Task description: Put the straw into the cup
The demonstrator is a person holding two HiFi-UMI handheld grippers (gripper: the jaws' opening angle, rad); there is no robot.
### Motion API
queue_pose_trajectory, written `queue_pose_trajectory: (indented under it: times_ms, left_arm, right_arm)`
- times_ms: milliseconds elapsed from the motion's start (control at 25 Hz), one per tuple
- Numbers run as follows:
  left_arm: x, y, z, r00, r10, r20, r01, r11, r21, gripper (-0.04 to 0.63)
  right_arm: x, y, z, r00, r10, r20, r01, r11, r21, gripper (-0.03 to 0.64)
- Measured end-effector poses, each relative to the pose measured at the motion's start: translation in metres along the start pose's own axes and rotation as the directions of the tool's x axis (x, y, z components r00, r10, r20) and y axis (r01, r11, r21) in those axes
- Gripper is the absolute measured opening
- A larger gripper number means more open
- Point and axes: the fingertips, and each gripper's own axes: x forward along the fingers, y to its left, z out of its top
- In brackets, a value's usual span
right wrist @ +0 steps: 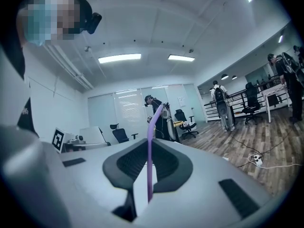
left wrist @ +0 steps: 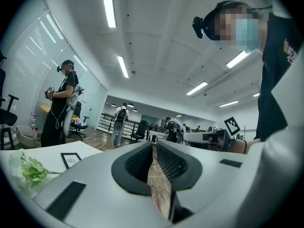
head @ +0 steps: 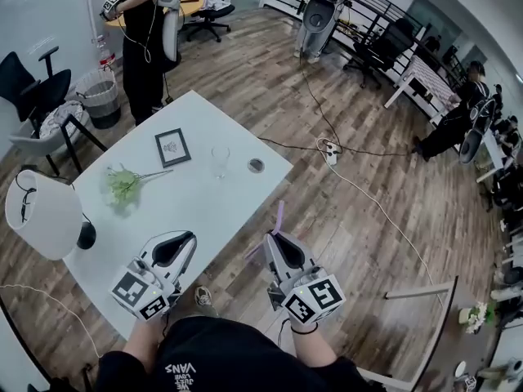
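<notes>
Right tongs [head: 274, 237]: clamped on a purple straw [head: 279, 216], held upright just off the edge of the surface.
Left tongs [head: 184, 239]: together, nothing between them.
Cup [head: 220, 160]: clear and upright on the white surface [head: 204, 207], at eleven o'clock from the straw, well apart.
Doing it well: carry the straw above the rim, keep it vertical, lower it inside, then let go.

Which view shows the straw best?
The right gripper view: the purple straw runs its length between the closed fingers, bent tip included. The head view shows only short bits past the right gripper. The left gripper view misses it.
</notes>
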Motion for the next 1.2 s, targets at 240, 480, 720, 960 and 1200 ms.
queue_pose_trajectory:
  times_ms: [240, 480, 720, 960, 1200]
  left_arm:
    - [0.011, 0.018, 0.006, 0.999, -0.039, 0.008, 0.039, 0.999, -0.005, 0.035]
    - [0.020, 0.039, 0.005, 0.999, -0.052, 0.005, 0.052, 0.998, -0.021, 0.035]
    - [0.034, 0.051, 0.004, 0.999, -0.045, 0.006, 0.045, 0.999, -0.031, 0.035]
    - [0.055, 0.067, 0.006, 1.000, -0.005, 0.004, 0.005, 0.999, -0.042, 0.035]
    - [0.079, 0.075, 0.015, 0.999, 0.033, 0.011, -0.033, 0.999, -0.024, 0.035]
  right_arm:
    - [0.020, -0.004, 0.003, 1.000, -0.028, -0.002, 0.028, 1.000, -0.006, 0.035]
    - [0.040, -0.009, 0.001, 0.999, -0.044, -0.006, 0.044, 0.999, -0.003, 0.035]
    - [0.055, -0.021, 0.003, 0.999, -0.032, -0.013, 0.032, 0.999, -0.007, 0.035]
    - [0.079, -0.042, 0.013, 1.000, 0.005, -0.019, -0.005, 1.000, -0.005, 0.035]
    - [0.100, -0.065, 0.025, 0.999, 0.051, -0.017, -0.051, 0.999, -0.011, 0.035]
